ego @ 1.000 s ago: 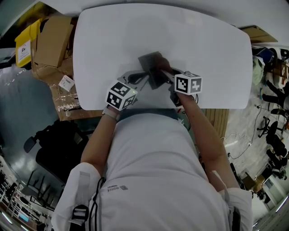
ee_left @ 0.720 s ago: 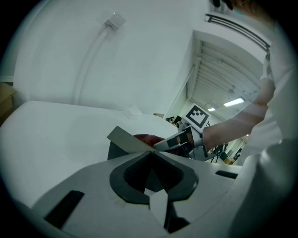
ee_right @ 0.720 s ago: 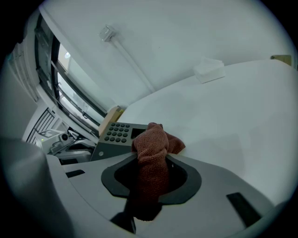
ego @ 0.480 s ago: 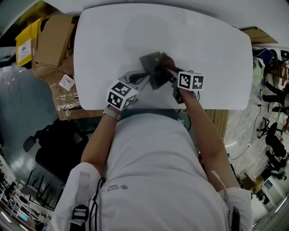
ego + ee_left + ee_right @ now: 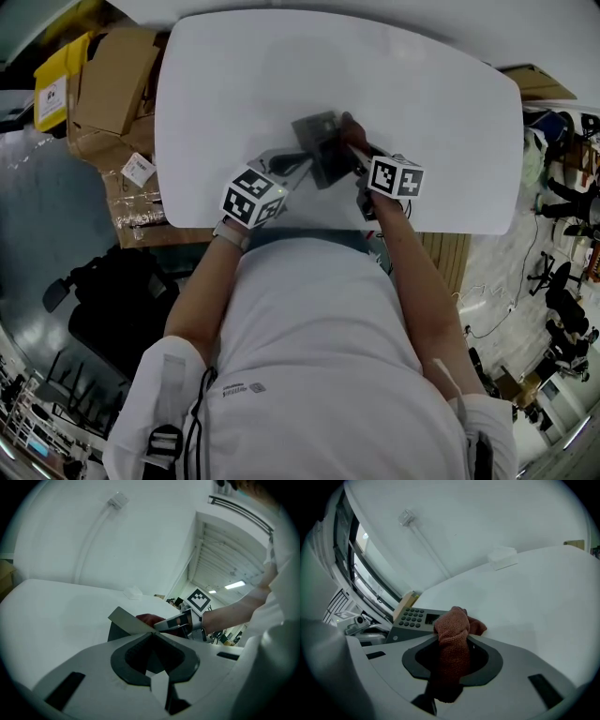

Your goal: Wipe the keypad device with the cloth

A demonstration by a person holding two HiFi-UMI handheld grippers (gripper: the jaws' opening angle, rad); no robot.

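Okay, far upper left of the head view: cardboard boxes [image 5: 108, 80] on the floor beside the bench [image 5: 422, 112], with a yellow pack [image 5: 54, 94] against them. Can't tell what the boxes hold.

White bench fills the upper middle of the frame, bare apart from the work items.

Left gripper [image 5: 298, 161] sits centre-left, near the bench's front edge. In its own view the left gripper [image 5: 152, 633] has its jaws closed together on the thin edge of the keypad device [image 5: 129, 619], which looks tilted up off the bench.

Keypad device [image 5: 321, 150] lies at frame centre, between the two grippers. The right gripper view shows its button grid and small display, keypad device [image 5: 415, 618] at centre-left.

Right gripper [image 5: 354, 155] is just right of centre. Its own view shows the right gripper [image 5: 452, 637] clamped tight on a bunched reddish-brown cloth [image 5: 454, 634]. The cloth's top wad pokes out past the jaws and touches the device's right end, beside the display. Cloth [image 5: 349, 127] shows as a dark blob at the device's upper right.

Small white block [image 5: 502, 557] rests on the bench, well apart, upper right of the right gripper view.
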